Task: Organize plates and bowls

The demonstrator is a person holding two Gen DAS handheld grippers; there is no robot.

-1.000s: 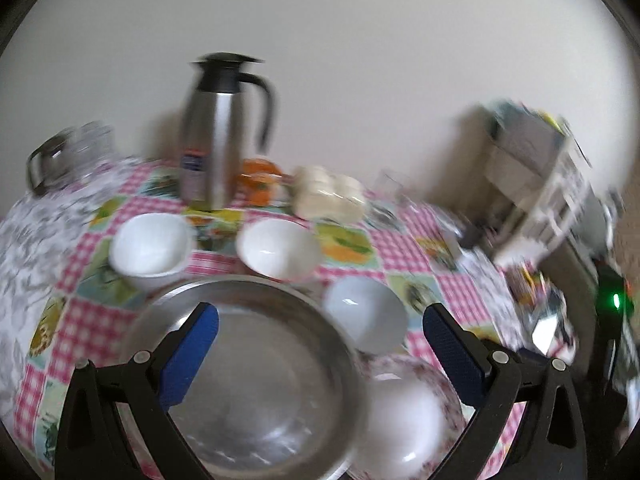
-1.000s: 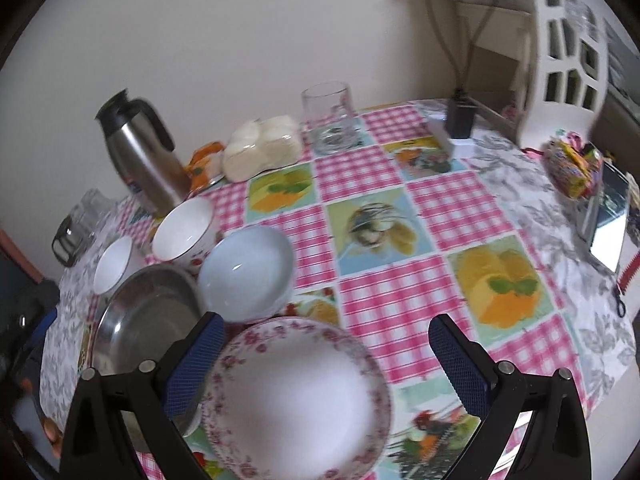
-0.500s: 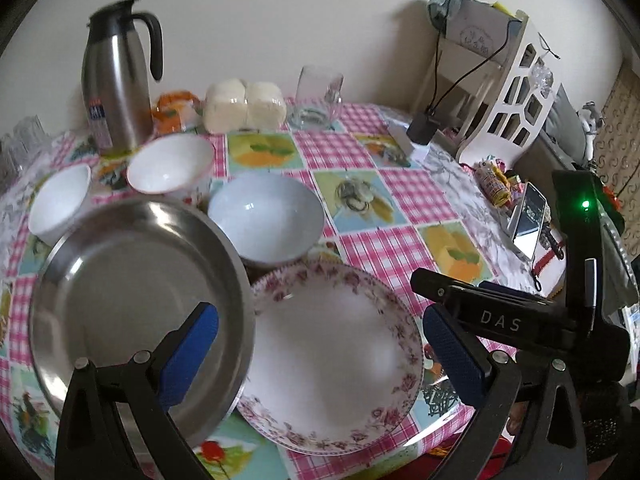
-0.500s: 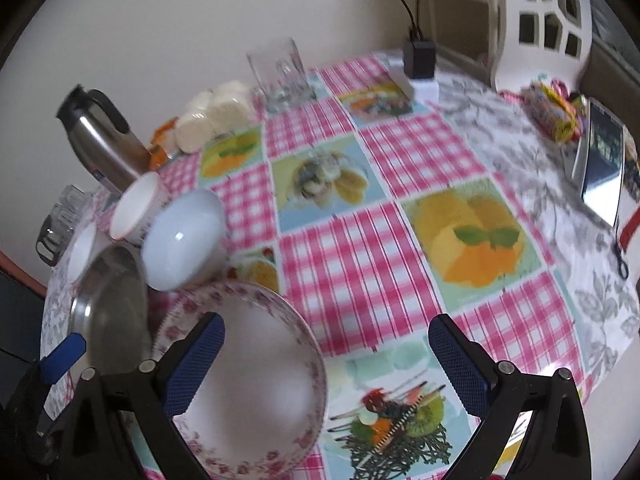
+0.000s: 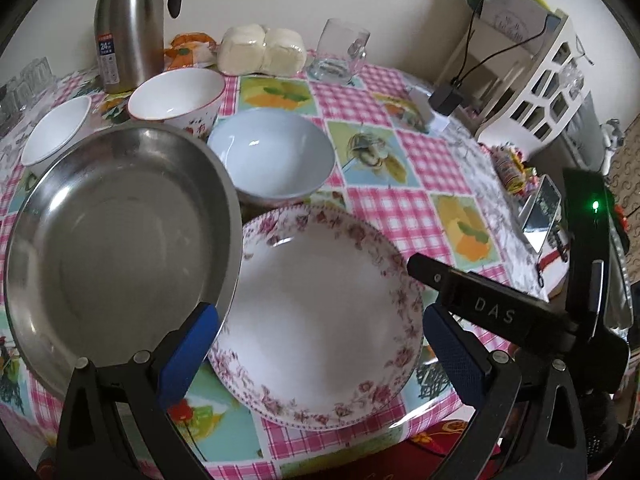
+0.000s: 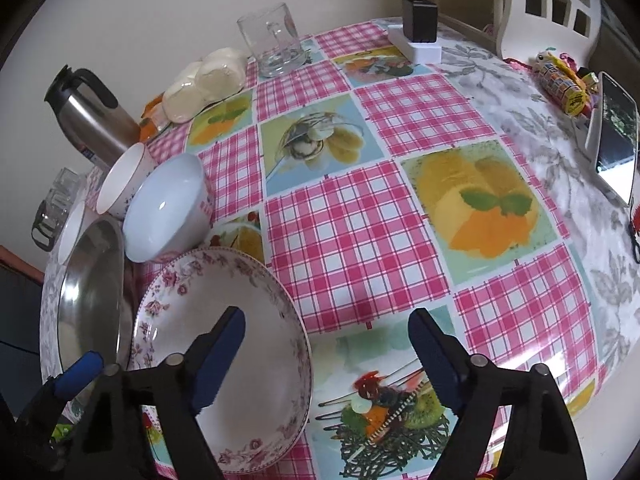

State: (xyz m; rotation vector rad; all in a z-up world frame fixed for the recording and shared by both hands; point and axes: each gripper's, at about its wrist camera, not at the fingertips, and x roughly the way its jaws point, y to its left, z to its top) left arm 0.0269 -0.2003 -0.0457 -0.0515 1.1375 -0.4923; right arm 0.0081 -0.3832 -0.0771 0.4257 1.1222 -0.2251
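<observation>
Checked tablecloth [image 6: 360, 240] spreads below me. My right gripper [image 6: 326, 354] is closing, jaws apart astride the floral plate's [image 6: 240, 320] right rim, pads not yet pressing. My left gripper [image 5: 320, 344] gapes over the same plate; steel pan [image 5: 116, 232] crowds it left, blue bowl [image 5: 272, 160] behind.

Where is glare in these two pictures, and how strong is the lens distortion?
Left wrist view: soft sheen on the steel pan, small highlights in the blue bowl. Right wrist view: bright reflection on the phone, a highlight in that bowl. Both views: strong fisheye bending, dark corners, sharp focus.
</observation>
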